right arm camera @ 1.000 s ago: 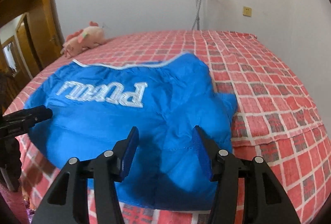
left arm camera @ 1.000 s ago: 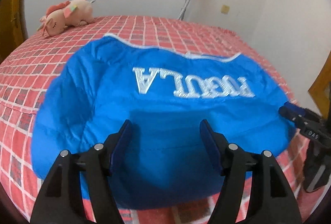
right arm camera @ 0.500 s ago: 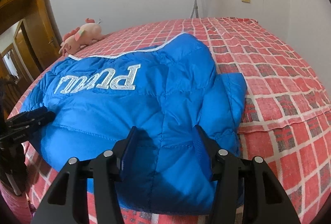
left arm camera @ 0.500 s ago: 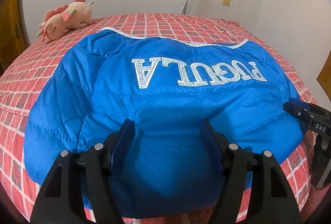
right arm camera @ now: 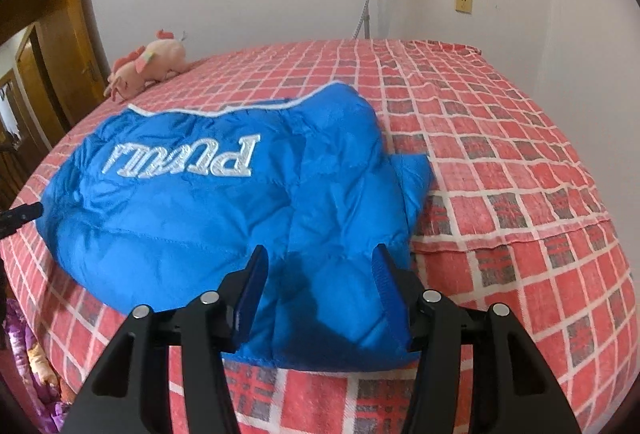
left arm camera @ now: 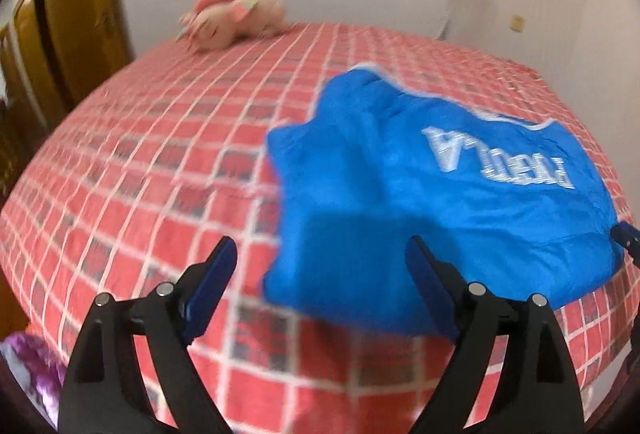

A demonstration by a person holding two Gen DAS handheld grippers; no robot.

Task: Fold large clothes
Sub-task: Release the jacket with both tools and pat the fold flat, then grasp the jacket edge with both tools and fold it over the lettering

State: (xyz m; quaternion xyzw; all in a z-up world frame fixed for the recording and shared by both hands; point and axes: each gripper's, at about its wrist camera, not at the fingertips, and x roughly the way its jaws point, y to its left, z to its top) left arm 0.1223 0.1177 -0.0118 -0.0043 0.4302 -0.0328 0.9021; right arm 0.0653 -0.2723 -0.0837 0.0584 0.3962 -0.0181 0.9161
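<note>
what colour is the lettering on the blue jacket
Silvery white, on the blue jacket; the lettering shows sharpest in the right wrist view.

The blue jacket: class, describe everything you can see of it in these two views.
The jacket is bright blue, quilted and puffy, with shiny fabric, a white-trimmed edge on its far side and silvery white lettering that reads upside down from here. It lies folded into a compact bundle on the red checked bedspread, near the front edge. Both grippers, left and right, are open and grip nothing.
</note>
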